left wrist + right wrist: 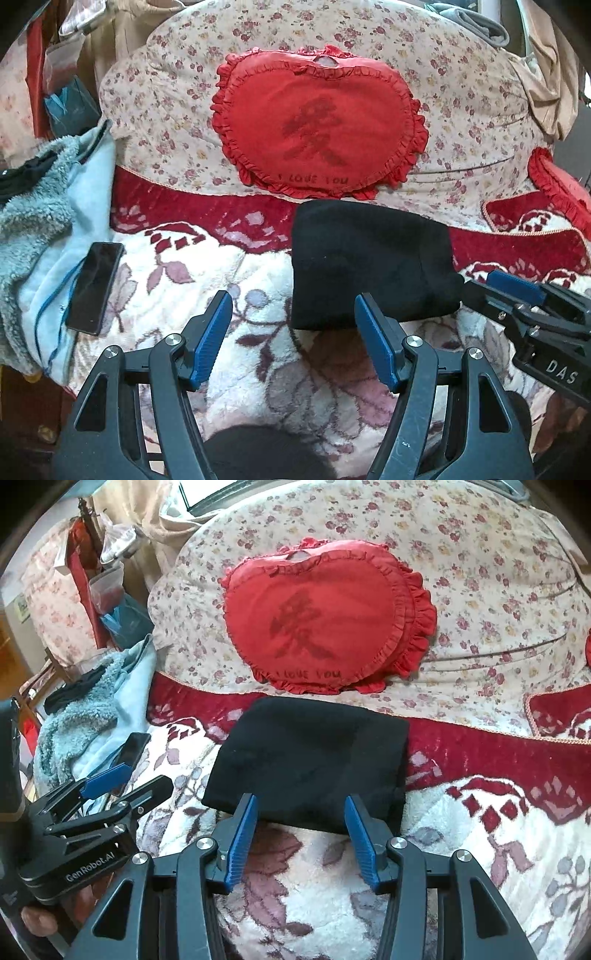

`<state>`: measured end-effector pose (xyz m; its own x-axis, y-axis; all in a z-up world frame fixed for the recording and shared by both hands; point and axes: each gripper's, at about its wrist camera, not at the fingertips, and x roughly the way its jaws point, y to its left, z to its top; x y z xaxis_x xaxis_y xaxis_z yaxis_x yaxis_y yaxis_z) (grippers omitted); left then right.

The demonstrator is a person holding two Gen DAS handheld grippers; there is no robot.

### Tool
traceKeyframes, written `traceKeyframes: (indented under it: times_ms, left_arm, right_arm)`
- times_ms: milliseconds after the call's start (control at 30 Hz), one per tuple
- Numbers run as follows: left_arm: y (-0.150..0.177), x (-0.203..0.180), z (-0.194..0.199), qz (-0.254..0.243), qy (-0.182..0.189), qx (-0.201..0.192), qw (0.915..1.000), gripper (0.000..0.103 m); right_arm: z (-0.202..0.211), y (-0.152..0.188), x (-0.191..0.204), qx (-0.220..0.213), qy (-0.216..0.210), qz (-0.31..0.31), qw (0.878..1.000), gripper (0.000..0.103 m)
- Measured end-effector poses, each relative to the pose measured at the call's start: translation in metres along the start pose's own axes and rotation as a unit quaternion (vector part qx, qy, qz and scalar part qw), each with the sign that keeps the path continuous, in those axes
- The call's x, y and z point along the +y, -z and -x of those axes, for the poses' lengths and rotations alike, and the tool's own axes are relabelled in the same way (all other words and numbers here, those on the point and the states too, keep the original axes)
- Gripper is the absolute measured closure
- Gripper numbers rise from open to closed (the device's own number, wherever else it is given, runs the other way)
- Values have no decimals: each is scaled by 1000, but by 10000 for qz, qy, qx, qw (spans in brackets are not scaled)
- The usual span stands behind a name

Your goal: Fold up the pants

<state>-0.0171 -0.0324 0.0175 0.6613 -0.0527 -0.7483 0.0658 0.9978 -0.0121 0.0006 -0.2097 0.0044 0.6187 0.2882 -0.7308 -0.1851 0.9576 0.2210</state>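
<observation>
The black pants (pixel 306 760) lay folded compact on the bed (pixel 480 849), seemingly finished; hence both the left tongs (pixel 293 334) and right tongs (pixel 300 832) were spread, holding nothing.

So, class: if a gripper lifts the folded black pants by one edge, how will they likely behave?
The black pants are soft cloth, so they would probably sag and unfold. Lying on the plush blanket, they would likely drag rather than slide. Both grippers, left and right, are open.

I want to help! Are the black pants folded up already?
Folded: the black pants lie as one small tidy block on the blanket.
</observation>
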Motion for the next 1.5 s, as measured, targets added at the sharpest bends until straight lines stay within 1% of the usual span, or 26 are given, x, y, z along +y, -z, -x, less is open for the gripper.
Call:
traceKeyframes:
  times_ms: [100, 367, 733, 1000, 1500]
  left_arm:
    - [2, 1, 2, 17, 57, -4, 10000, 34]
    - [3, -3, 5, -29, 45, -16, 10000, 34]
    - [5, -3, 0, -21, 78, 72, 9999, 34]
    - [5, -1, -5, -4, 93, 144, 9999, 34]
    - [4, -4, 0, -40, 84, 75, 9999, 34]
  right_arm:
    - [4, 0, 1, -23, 1, 13, 10000, 56]
    - [7, 0, 1, 9, 12, 30, 10000, 56]
    - [-3, 2, 1, 171, 1, 92, 9998, 56]
    - [-5, 1, 1, 189, -5, 93, 9998, 55]
    - [-7, 3, 3, 225, -5, 112, 9997, 55]
